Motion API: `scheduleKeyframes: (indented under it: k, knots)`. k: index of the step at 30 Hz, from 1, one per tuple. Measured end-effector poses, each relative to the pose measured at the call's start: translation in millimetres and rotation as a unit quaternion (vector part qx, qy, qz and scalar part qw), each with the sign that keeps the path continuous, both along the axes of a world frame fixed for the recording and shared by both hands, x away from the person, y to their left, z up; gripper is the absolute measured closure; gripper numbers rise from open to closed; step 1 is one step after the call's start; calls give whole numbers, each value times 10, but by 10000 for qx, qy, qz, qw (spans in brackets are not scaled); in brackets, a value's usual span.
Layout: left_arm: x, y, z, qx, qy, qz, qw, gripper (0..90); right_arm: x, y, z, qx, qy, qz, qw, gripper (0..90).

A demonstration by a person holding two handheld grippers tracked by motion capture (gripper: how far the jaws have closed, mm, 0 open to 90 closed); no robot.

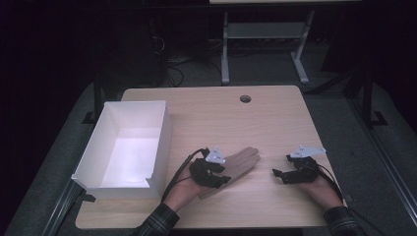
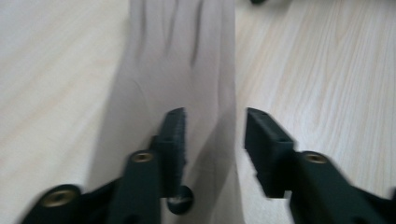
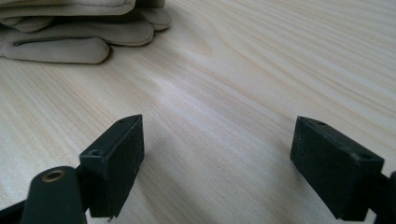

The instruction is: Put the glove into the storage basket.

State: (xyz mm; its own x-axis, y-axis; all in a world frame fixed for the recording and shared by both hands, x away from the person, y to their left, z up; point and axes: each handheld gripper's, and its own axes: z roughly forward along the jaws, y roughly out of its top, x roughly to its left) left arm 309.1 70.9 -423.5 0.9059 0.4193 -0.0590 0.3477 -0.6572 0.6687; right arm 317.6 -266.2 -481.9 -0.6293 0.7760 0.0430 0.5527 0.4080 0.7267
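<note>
A beige glove (image 1: pixel 242 161) lies flat on the wooden table (image 1: pixel 221 118), its fingers pointing toward the far right. My left gripper (image 1: pixel 223 179) hovers over the glove's cuff end. In the left gripper view the glove (image 2: pixel 177 60) stretches away beneath my left gripper (image 2: pixel 215 140), whose jaws stand apart without pressing on it. My right gripper (image 1: pixel 278 176) rests low over bare wood to the right of the glove. In the right gripper view my right gripper (image 3: pixel 217 158) is wide open with nothing between its pads, and the glove's fingertips (image 3: pixel 70 37) lie at the upper left.
A white open box (image 1: pixel 162 132) stands on the table's left side, close to my left hand. A round cable hole (image 1: pixel 245 99) sits near the far edge. Bare wood lies between the two grippers and beyond the glove.
</note>
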Motion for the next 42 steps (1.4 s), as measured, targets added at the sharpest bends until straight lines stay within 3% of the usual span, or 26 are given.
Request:
scheduleKeyframes:
  k: [3, 8, 17, 20, 23, 28, 34, 37, 42]
  knots:
    - [104, -15, 11, 34, -55, 45, 10000, 381, 1, 4, 0, 2, 5, -18, 10000, 170]
    - [259, -90, -121, 11, 57, 67, 10000, 174, 5, 8, 0, -6, -3, -26, 10000, 169]
    - [271, -209, -314, 361, 78, 46, 9993, 138, 5, 8, 0, -5, -3, -28, 10000, 169]
    - [221, -255, -374, 620, -149, 27, 9980, 139, 5, 9, 0, -3, 0, -29, 10000, 169]
    - [200, -270, -379, 645, -202, 63, 9977, 143, 4, 9, 0, -3, 1, -33, 10000, 169]
    - [194, -252, -360, 632, -178, 56, 9978, 230, 4, 10, 0, -3, 0, -34, 10000, 169]
    - [194, -225, -321, 645, -231, 79, 9976, 525, 2, 12, 0, -5, -1, -46, 10000, 169]
    - [205, -217, -310, 667, -222, 107, 9975, 613, 2, 14, -1, -5, -9, -57, 10000, 169]
    - [214, -214, -279, 663, -147, 179, 9975, 670, 2, 16, -2, 1, -15, -65, 10000, 169]
